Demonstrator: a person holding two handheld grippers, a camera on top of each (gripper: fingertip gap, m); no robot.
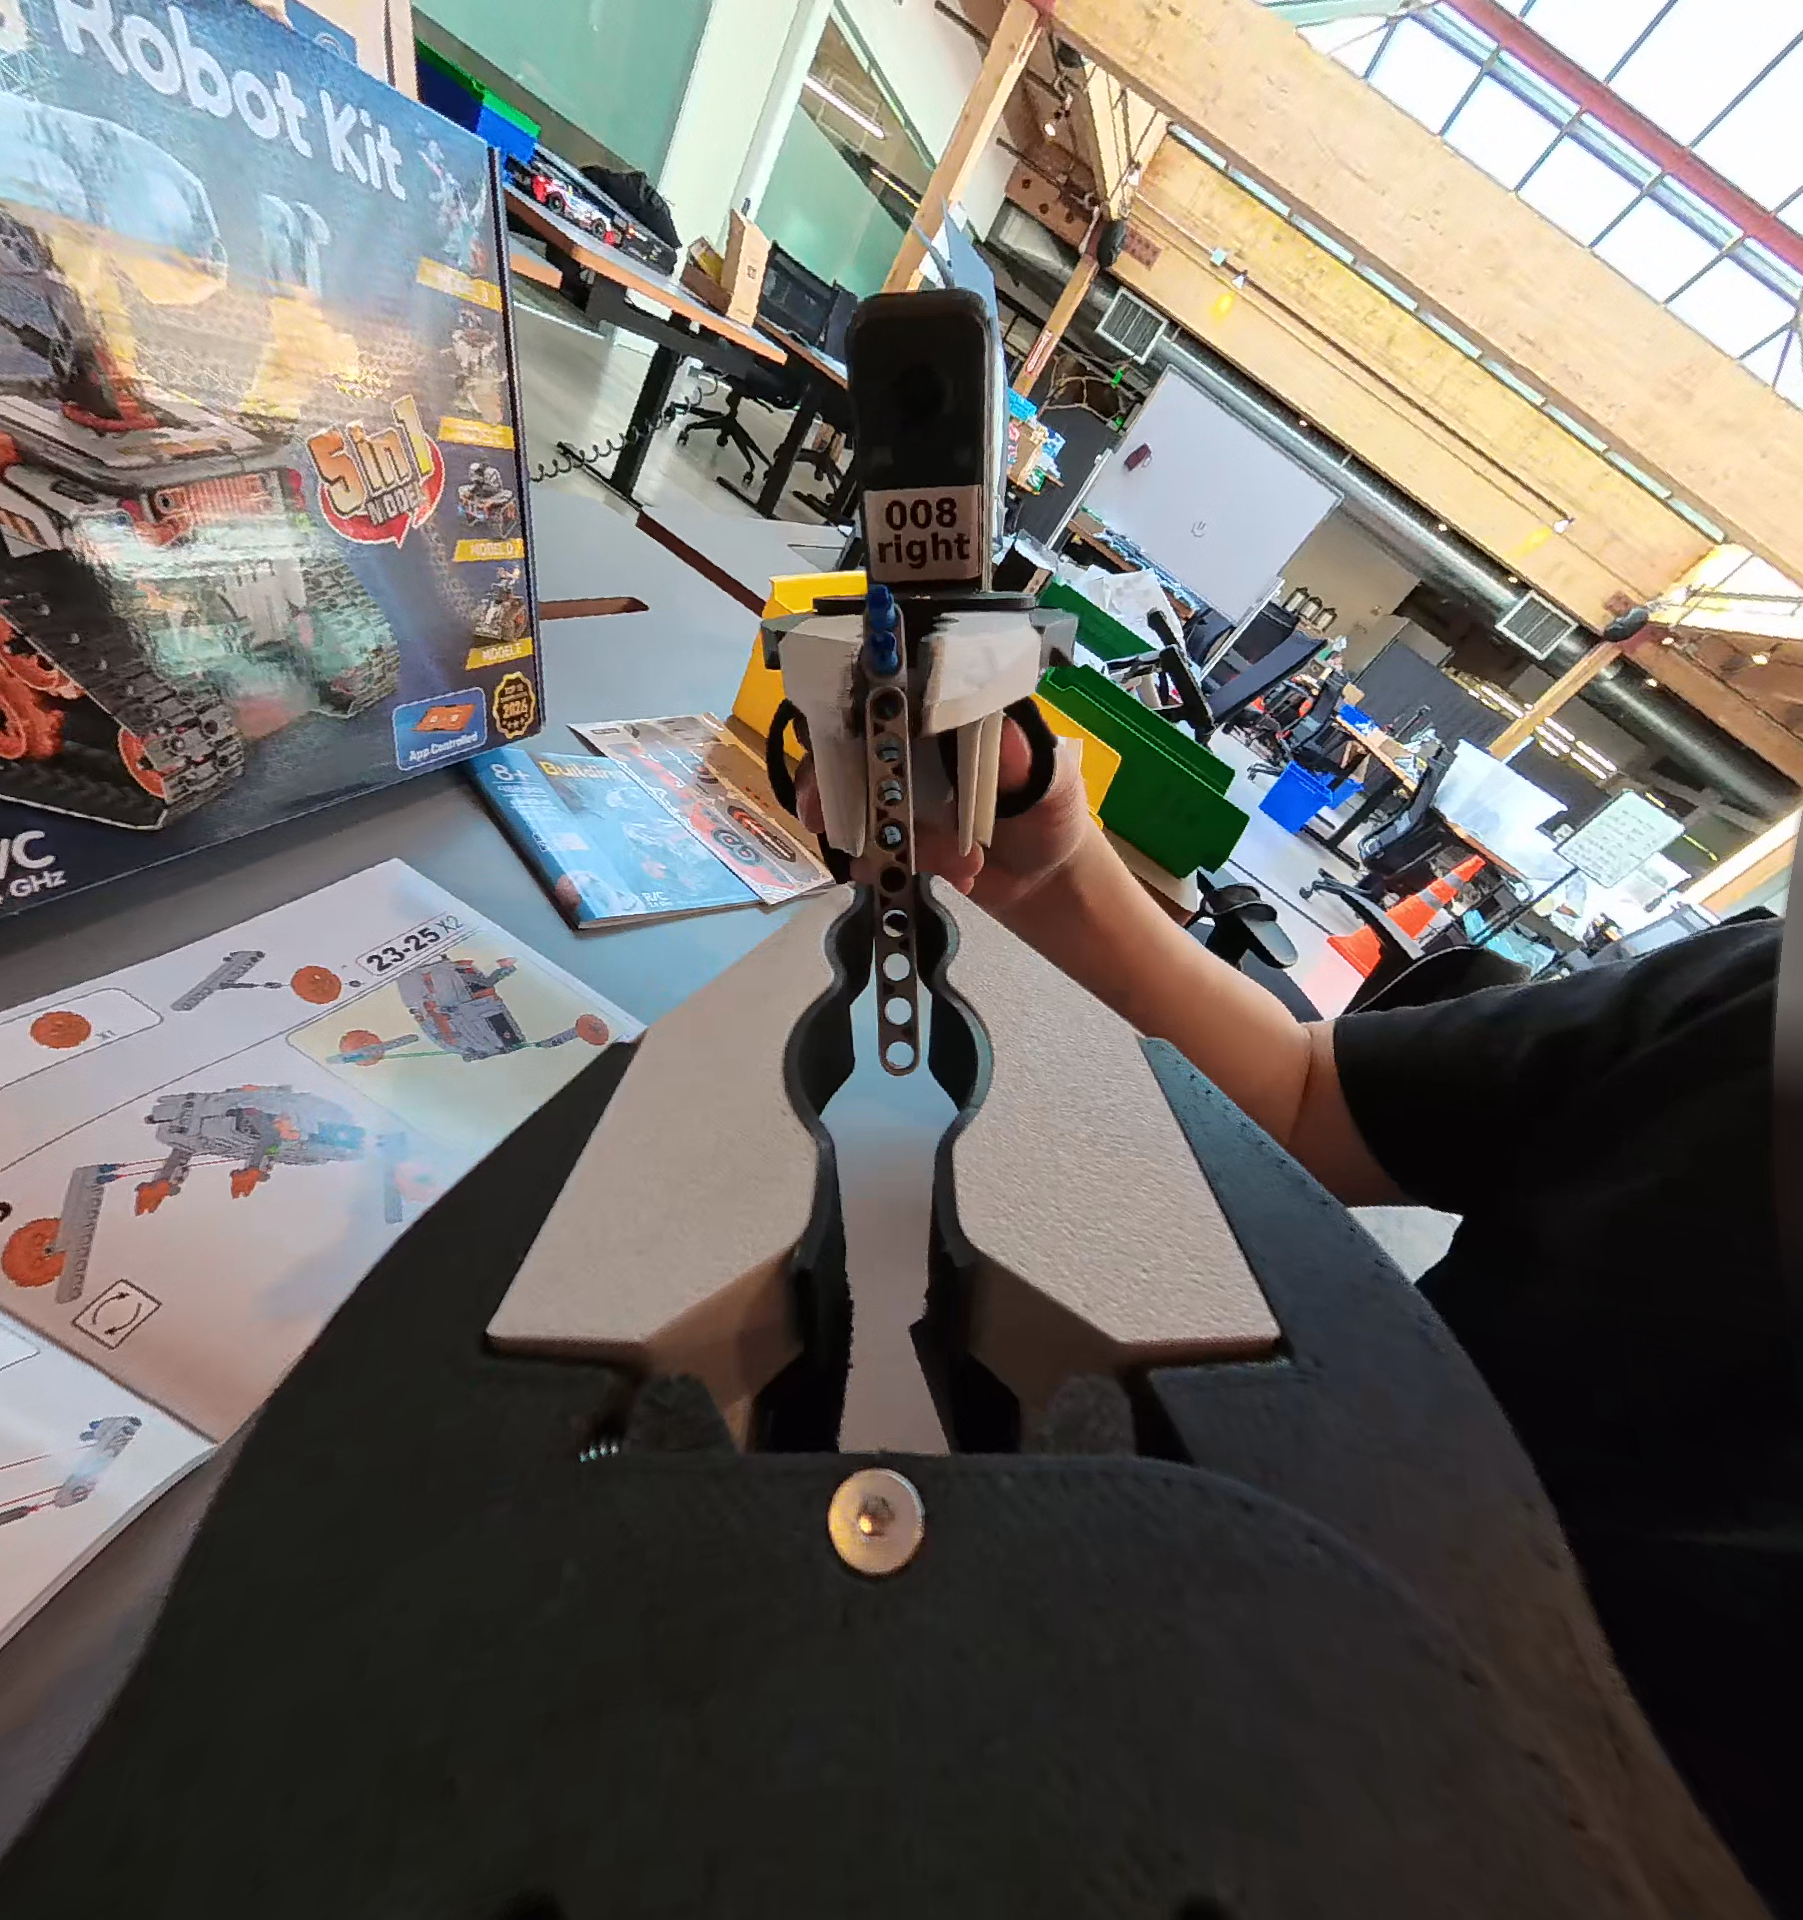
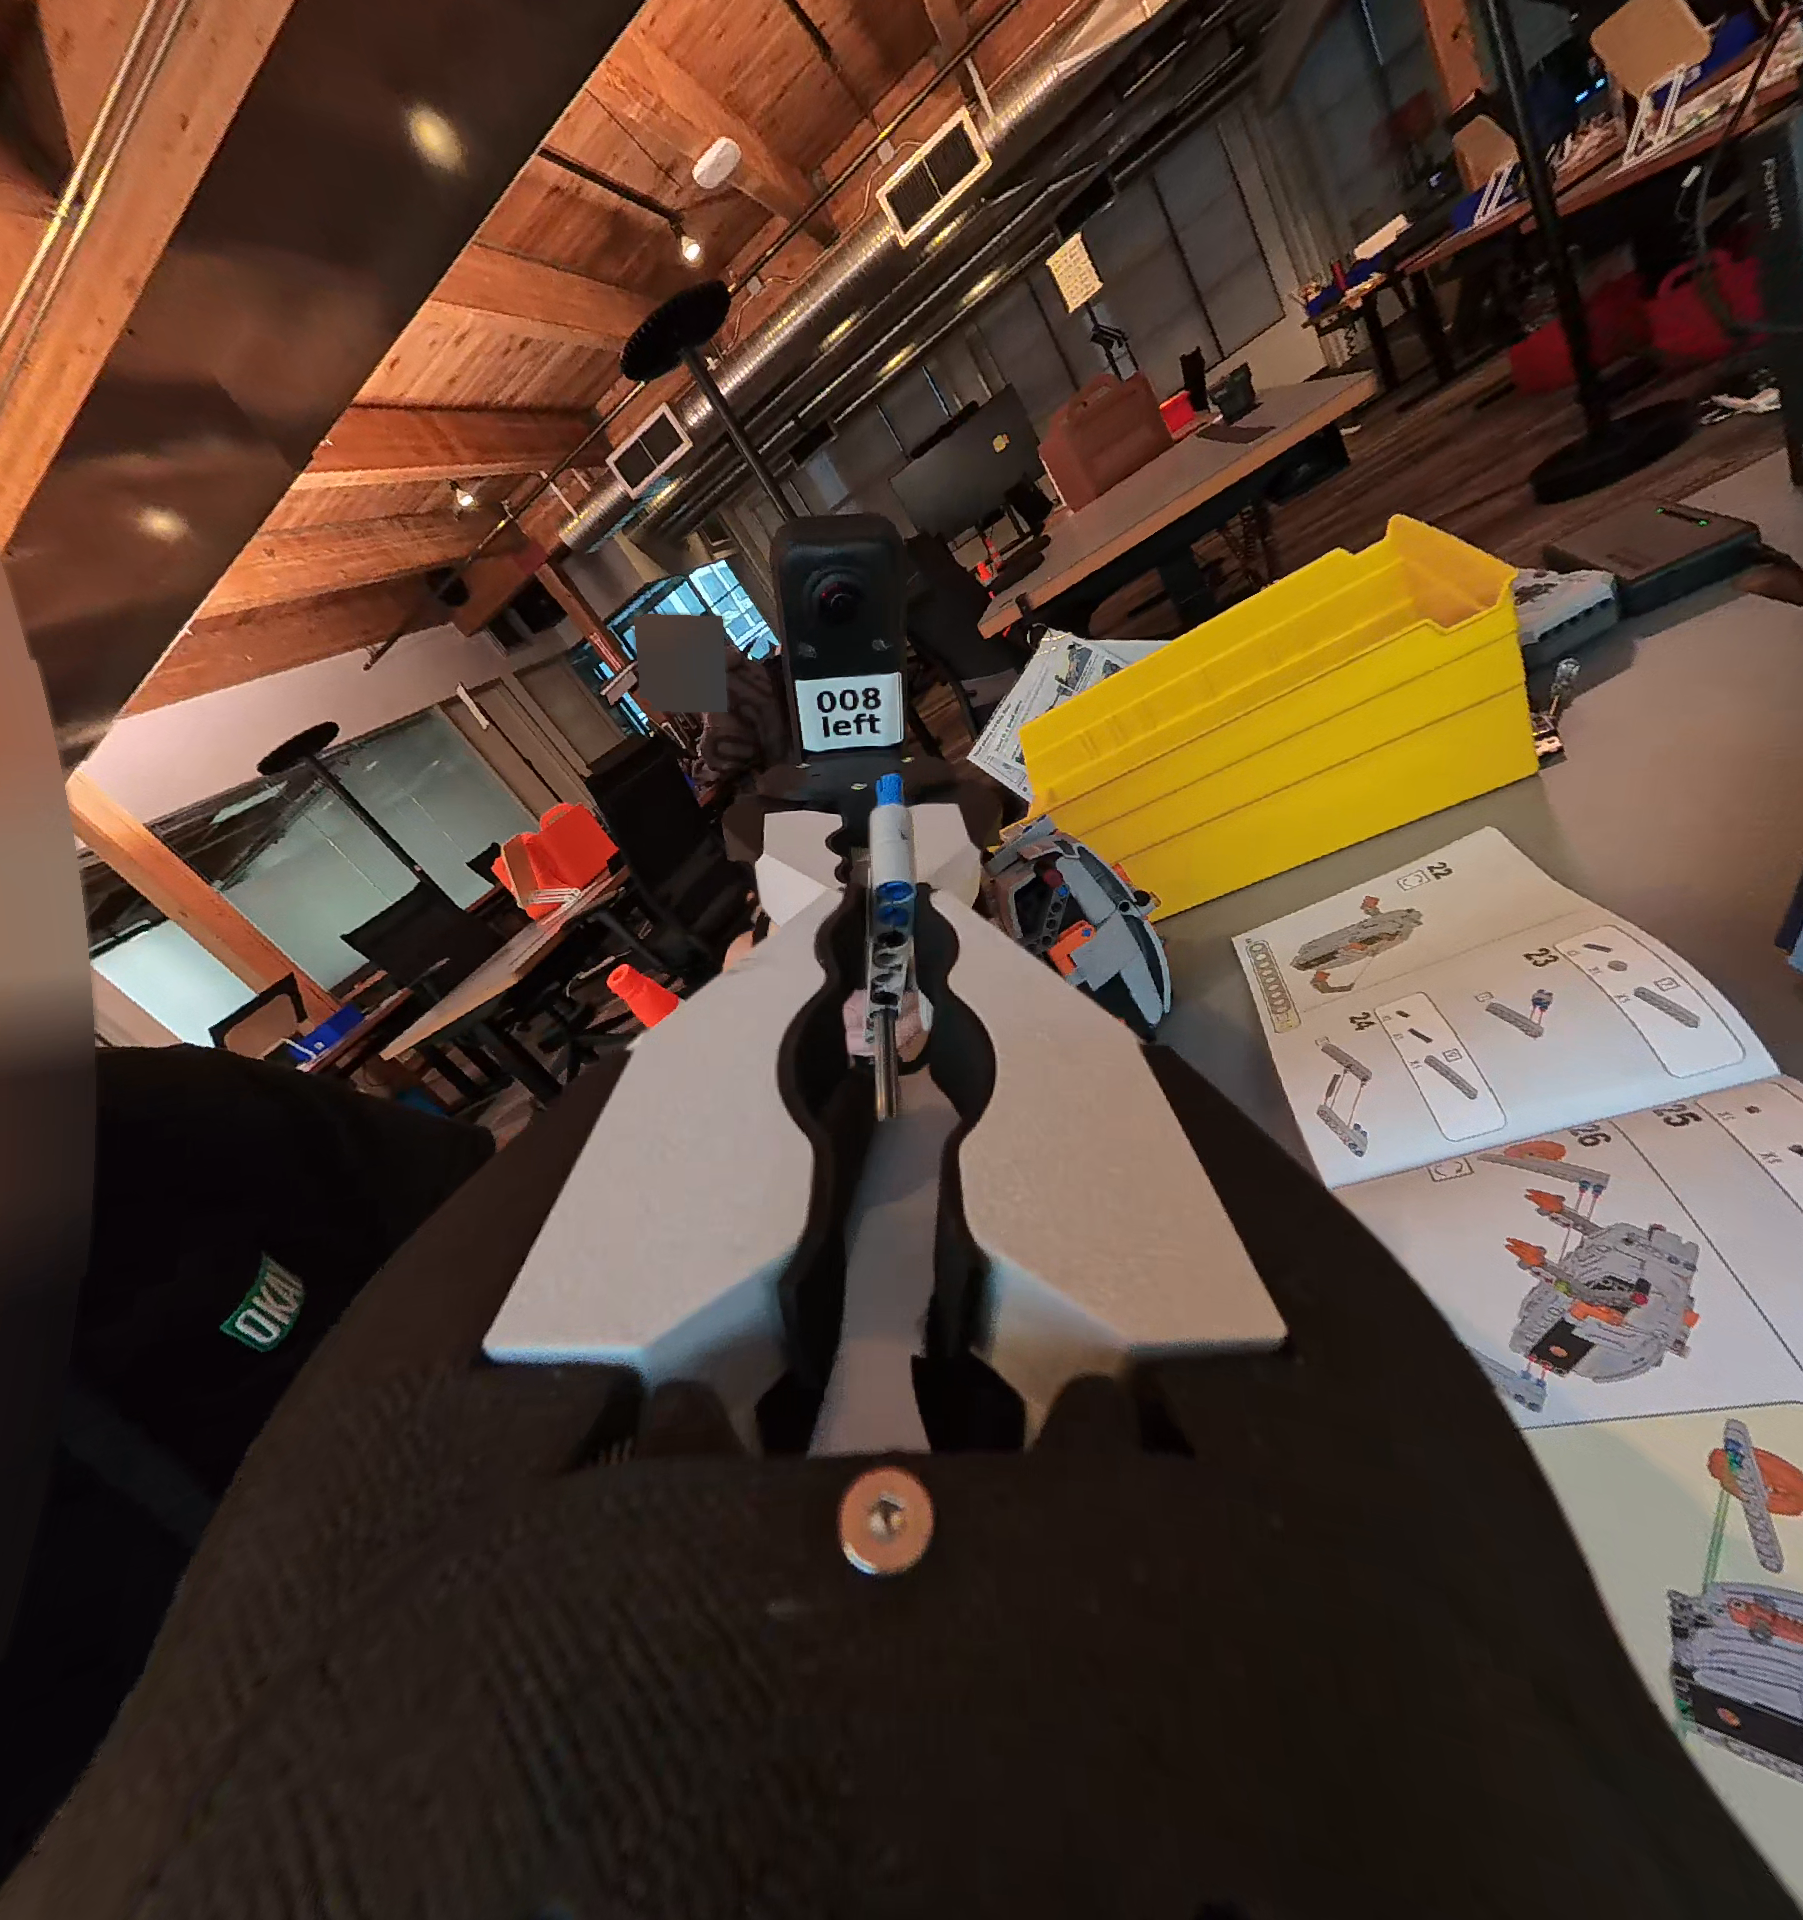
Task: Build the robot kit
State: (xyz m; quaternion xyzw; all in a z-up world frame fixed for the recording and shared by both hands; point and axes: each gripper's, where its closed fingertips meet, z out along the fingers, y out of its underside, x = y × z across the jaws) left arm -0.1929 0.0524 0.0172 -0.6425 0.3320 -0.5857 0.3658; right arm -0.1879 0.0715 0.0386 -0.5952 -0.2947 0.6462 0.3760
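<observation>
A grey perforated beam (image 1: 892, 790) with blue pins (image 1: 881, 613) at its far end is held in the air between the two grippers, which face each other. My left gripper (image 1: 892, 904) is shut on the beam, whose near end reaches back between the fingers. My right gripper (image 2: 892, 914) is shut on the same beam (image 2: 884, 966), seen edge-on with a blue pin (image 2: 889, 790) at its far tip. The right gripper (image 1: 902, 821) also shows in the left wrist view, held by a hand (image 1: 1022, 831). The left gripper (image 2: 866, 852) shows in the right wrist view.
An open instruction booklet (image 1: 253, 1091) lies on the grey table, also in the right wrist view (image 2: 1499, 1039). A kit box (image 1: 201, 416) stands at left. A yellow bin (image 2: 1281, 707), a green bin (image 1: 1146, 758) and a partly built grey-orange model (image 2: 1084, 935) sit behind. Only a small space, under 4 cm, lies between the two pairs of fingers. The partly built grey-orange model (image 2: 1084, 935) sits 20 cm or so from the ends of my left fingers.
</observation>
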